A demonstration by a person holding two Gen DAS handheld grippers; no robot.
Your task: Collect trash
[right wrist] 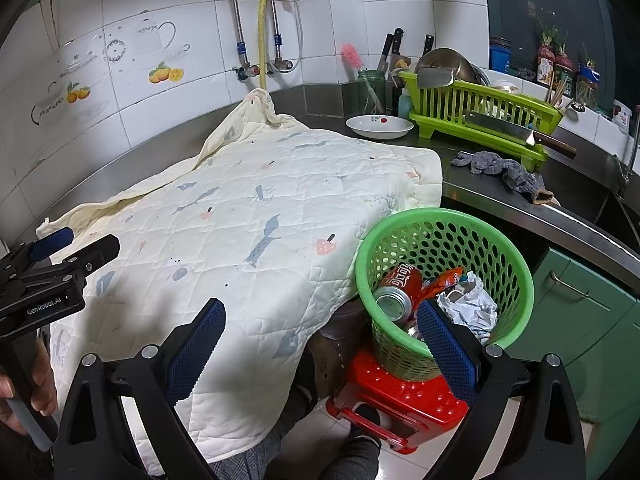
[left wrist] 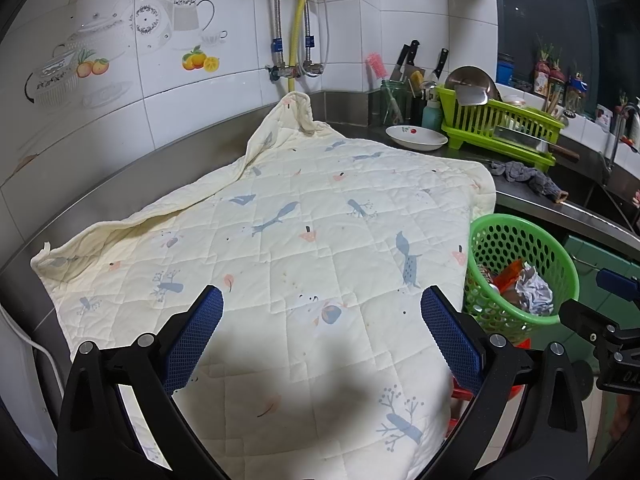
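Observation:
A green mesh basket (right wrist: 444, 240) stands on a red stool (right wrist: 404, 396) by the counter's edge; it shows at the right of the left wrist view as the basket (left wrist: 520, 256). Inside lie a red soda can (right wrist: 398, 286), an orange wrapper (right wrist: 444, 278) and crumpled white paper (right wrist: 472, 304). My left gripper (left wrist: 322, 308) is open above a cream quilted cloth (left wrist: 280, 240), nothing between its fingers. My right gripper (right wrist: 322, 322) is open too, empty, its right finger in front of the basket. The left gripper (right wrist: 52, 264) also shows at the left edge of the right wrist view.
The cloth (right wrist: 240, 220) covers most of the steel counter (right wrist: 500, 192) and hangs over its front. Behind stand a white dish (right wrist: 379, 126), a green dish rack (right wrist: 480, 120) with a cleaver (right wrist: 516, 132), a grey rag (right wrist: 504, 170) and knives. Green cabinets (right wrist: 580, 320) sit below.

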